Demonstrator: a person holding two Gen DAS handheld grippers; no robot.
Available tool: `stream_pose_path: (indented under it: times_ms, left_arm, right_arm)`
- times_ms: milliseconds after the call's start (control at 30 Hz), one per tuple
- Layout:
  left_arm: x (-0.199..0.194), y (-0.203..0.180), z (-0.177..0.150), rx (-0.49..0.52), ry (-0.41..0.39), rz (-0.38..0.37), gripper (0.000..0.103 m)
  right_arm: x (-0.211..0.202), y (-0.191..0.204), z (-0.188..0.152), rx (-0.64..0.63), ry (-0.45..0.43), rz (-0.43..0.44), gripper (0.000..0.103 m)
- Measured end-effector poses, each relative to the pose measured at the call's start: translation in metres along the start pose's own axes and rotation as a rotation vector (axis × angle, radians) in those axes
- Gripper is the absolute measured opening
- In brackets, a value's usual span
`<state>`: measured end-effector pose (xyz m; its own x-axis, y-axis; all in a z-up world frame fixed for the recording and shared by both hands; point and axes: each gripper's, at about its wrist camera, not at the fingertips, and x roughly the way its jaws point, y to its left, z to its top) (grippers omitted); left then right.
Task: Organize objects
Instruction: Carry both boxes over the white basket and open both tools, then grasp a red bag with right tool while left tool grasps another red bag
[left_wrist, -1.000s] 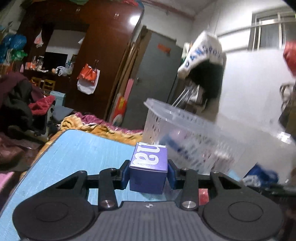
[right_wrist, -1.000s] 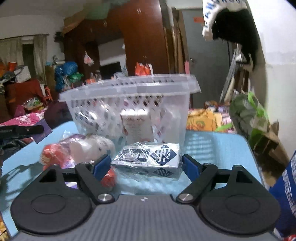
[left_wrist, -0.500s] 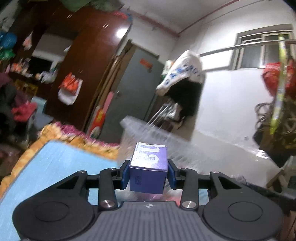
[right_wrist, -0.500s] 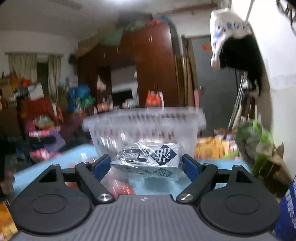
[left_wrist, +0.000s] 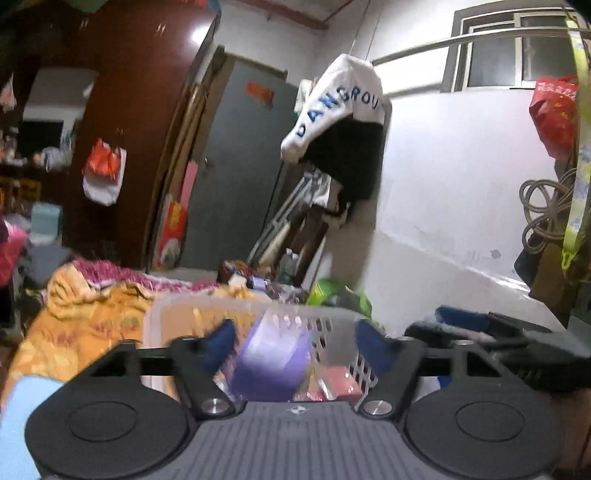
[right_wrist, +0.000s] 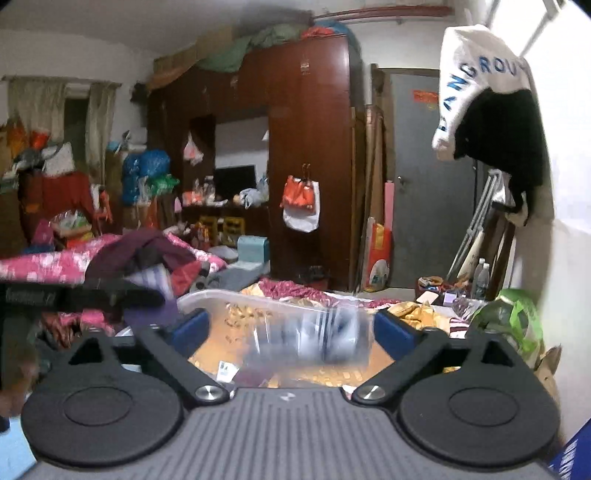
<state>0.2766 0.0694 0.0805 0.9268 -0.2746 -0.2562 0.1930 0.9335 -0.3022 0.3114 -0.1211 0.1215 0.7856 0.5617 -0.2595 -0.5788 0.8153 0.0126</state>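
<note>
Both tongs are spread wide over the clear basket (left_wrist: 192, 314): the left tongs (left_wrist: 295, 347) have let go a blurred purple box (left_wrist: 273, 362), the right tongs (right_wrist: 291, 328) a wrapped packet (right_wrist: 314, 339), both dropping in, so this pair looks nearly done.

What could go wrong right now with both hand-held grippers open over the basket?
The blurred purple box is loose between the left hand-held gripper fingers; it may bounce off the clear perforated plastic basket rim. The wrapped blue-and-white pack, free of the right hand-held gripper, could land askew. The grippers sit close and might collide.
</note>
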Motion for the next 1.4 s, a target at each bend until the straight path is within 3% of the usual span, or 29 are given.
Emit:
stream_pose_path:
  times_ms: [133, 267, 433, 533, 700, 867, 1000, 1100, 1267, 1400]
  left_arm:
    - [-0.02, 0.002, -0.013, 0.018, -0.005, -0.042, 0.08]
    - [-0.054, 0.0, -0.049, 0.083, -0.024, 0.015, 0.08]
    - [-0.064, 0.011, -0.103, 0.015, 0.056, 0.034, 0.08]
    - [-0.065, 0.008, -0.122, 0.044, 0.076, 0.088, 0.08]
    - [-0.063, 0.001, -0.128, 0.077, 0.09, 0.061, 0.08]
    - [-0.063, 0.001, -0.129, 0.077, 0.089, 0.07, 0.08]
    - [-0.055, 0.0, -0.135, 0.077, 0.148, 0.06, 0.08]
    - [-0.049, -0.002, -0.139, 0.085, 0.197, 0.047, 0.08]
    - [-0.05, -0.005, -0.141, 0.093, 0.194, 0.037, 0.08]
    - [-0.054, -0.003, -0.14, 0.069, 0.169, 0.025, 0.08]
  right_arm:
    - [-0.015, -0.012, -0.016, 0.049, 0.013, 0.048, 0.103]
    - [-0.048, -0.015, -0.052, 0.117, -0.014, 0.092, 0.103]
    - [-0.067, -0.002, -0.118, 0.163, 0.089, 0.18, 0.103]
    - [-0.083, 0.012, -0.144, 0.162, 0.105, 0.226, 0.103]
    - [-0.084, 0.025, -0.149, 0.101, 0.13, 0.226, 0.097]
    - [-0.075, 0.004, -0.14, 0.237, 0.14, 0.196, 0.07]
    - [-0.056, 0.01, -0.139, 0.186, 0.231, 0.177, 0.068]
    - [-0.043, 0.013, -0.138, 0.183, 0.267, 0.216, 0.068]
    - [-0.037, 0.002, -0.145, 0.271, 0.292, 0.291, 0.061]
    - [-0.042, -0.01, -0.151, 0.337, 0.287, 0.286, 0.058]
